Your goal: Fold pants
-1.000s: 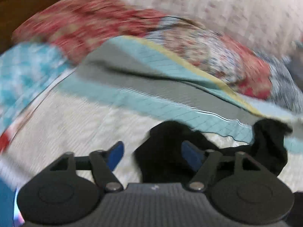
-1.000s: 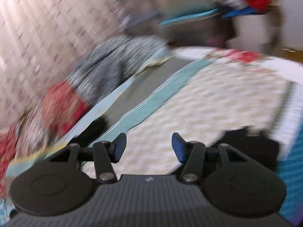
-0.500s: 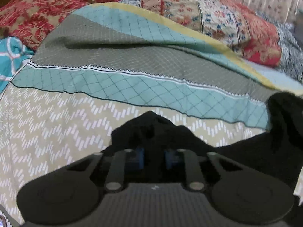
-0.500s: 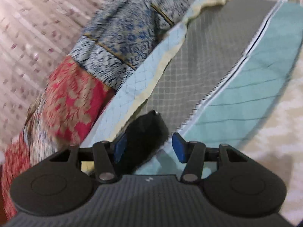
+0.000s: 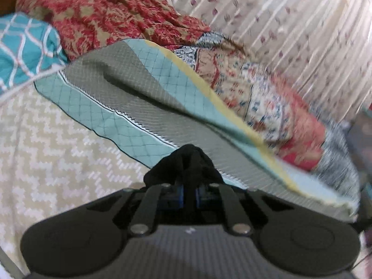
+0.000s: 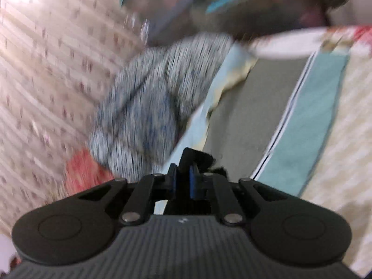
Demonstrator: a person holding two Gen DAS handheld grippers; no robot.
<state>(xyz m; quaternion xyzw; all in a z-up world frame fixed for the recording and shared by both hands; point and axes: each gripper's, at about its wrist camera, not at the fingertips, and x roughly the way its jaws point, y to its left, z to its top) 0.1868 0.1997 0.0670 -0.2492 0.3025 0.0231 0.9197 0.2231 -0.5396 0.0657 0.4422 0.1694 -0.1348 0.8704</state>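
The black pants [image 5: 188, 160] show only as a bunched tuft sticking up between the blue pads of my left gripper [image 5: 189, 187], which is shut on the cloth above the bed. In the right wrist view, another bit of the black pants [image 6: 201, 159] pokes out past my right gripper [image 6: 183, 175]. Its jaws are closing, with the blue pads pressing the fabric between them. The rest of the pants hangs below both grippers, out of sight.
A quilted bedspread [image 5: 46, 151] with beige zigzag, teal and grey bands lies underneath. Red patterned bedding [image 5: 111, 16], a teal pillow [image 5: 23, 51] and a grey-blue patterned pillow [image 6: 148, 97] line the far edge. Behind hangs a pale curtain [image 5: 290, 23].
Both grippers closed on the black pants: the left one first, then the right around a fold it had straddled. Both have rolled and swung, and the pants are lifted off the bedspread.
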